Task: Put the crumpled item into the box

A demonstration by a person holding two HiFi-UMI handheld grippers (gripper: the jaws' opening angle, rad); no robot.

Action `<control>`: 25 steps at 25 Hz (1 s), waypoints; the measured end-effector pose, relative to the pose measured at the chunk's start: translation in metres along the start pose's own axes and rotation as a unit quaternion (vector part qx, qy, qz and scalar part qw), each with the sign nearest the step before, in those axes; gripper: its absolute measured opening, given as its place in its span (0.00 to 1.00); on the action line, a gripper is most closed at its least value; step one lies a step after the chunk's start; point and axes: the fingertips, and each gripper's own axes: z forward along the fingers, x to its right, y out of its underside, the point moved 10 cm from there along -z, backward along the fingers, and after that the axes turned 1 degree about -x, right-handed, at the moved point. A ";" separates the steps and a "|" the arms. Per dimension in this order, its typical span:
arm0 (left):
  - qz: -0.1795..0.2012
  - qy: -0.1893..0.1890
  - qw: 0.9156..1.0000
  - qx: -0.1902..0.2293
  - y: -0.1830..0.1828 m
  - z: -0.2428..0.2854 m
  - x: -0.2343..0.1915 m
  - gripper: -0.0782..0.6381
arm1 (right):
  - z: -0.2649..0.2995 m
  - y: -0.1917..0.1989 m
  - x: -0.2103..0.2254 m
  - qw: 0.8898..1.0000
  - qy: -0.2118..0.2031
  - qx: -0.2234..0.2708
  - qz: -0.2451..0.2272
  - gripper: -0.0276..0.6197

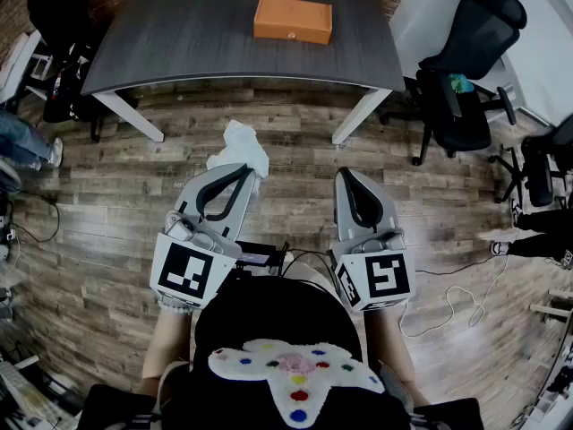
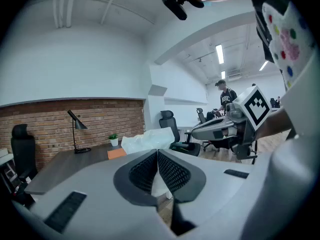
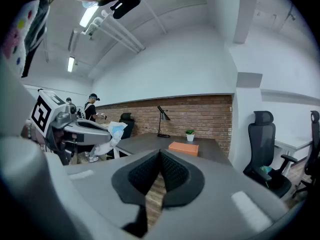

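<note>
Closest under the head camera, a black top with a colour-dotted white patch is filling the bottom edge, and both grippers are reaching forward from it over the wood floor. I'm keeping the left gripper clenched on the wad. In its own view the ribbed pads are pinching white crumpled sheet, and the rest is bulging out above the tips. The wad is hanging in the air above the floor, just short of the table's near edge and well apart from the box. That orange box is lying flat on the dark tabletop, toward the far side. I'm holding the right gripper beside the left one, its jaws pressed together with nothing between them. Through its camera I'm seeing the box sitting near a small plant and a lamp against a brick wall. A black chair is standing right of the table.
</note>
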 end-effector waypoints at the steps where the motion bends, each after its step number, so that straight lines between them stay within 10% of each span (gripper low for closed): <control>1: 0.001 0.000 1.000 0.000 0.000 0.001 -0.001 0.12 | 0.001 0.000 0.000 1.000 0.000 0.000 0.000 0.06; 25: -0.001 -0.033 0.999 0.014 -0.010 0.000 0.038 0.12 | -0.039 0.012 0.020 1.000 -0.016 0.017 0.013 0.06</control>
